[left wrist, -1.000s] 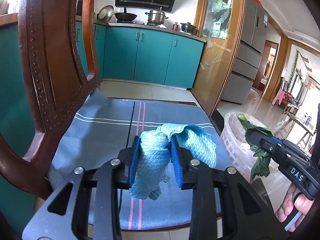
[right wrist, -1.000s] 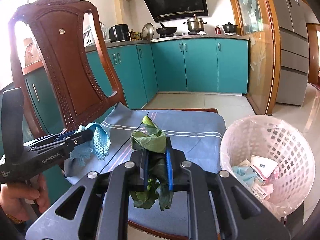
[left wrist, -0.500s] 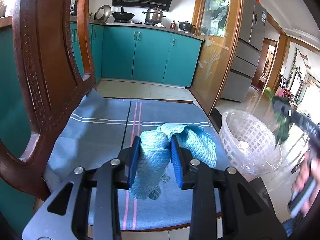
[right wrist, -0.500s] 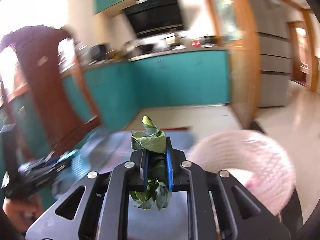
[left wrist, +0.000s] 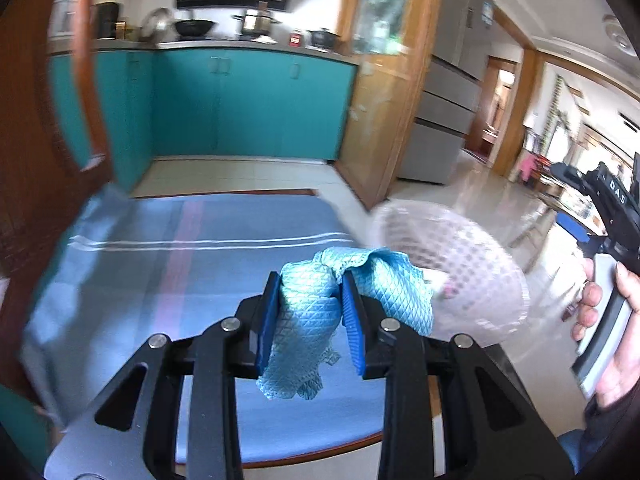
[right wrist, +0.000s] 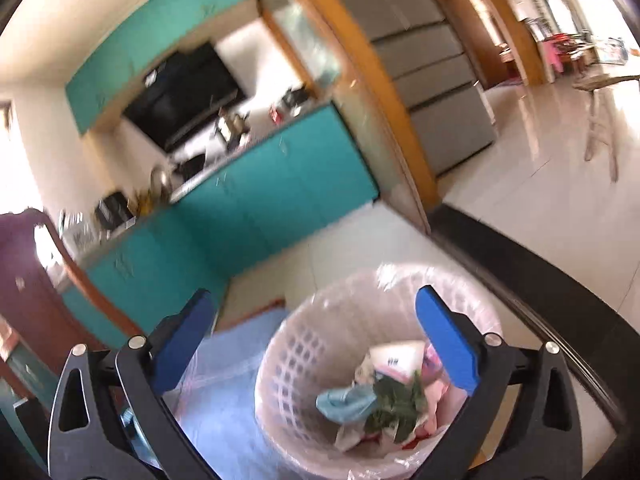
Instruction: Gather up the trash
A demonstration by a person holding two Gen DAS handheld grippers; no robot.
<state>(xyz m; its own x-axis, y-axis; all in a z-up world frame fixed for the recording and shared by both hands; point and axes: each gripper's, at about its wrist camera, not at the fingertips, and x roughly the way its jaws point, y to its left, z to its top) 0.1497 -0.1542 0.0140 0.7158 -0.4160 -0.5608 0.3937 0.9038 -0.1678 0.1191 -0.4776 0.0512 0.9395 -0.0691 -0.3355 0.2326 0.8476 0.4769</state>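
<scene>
My left gripper [left wrist: 310,320] is shut on a crumpled blue quilted cloth [left wrist: 316,320], held above the chair's blue seat cushion [left wrist: 168,264]. The white lattice waste basket [left wrist: 452,272] with its clear liner stands to the right of the chair. In the right wrist view my right gripper [right wrist: 316,340] hangs over the basket [right wrist: 304,352], its jaws opening wide with nothing between them. The green leaf [right wrist: 394,404] lies inside the basket on paper scraps and a blue cloth piece [right wrist: 344,402]. In the left wrist view the right gripper [left wrist: 576,204] shows at the far right, held by a hand [left wrist: 616,320].
The wooden chair back [left wrist: 48,128] rises at the left. Teal kitchen cabinets [left wrist: 240,104] run along the back wall, and a grey fridge [left wrist: 448,112] stands beyond a wooden door frame [left wrist: 376,112]. Glossy tiled floor [right wrist: 540,184] spreads to the right.
My right gripper swung right from over the seat to above the basket, rolled, opened and let go of the leaf, which now lies in the basket. My left gripper shifted right with the cloth.
</scene>
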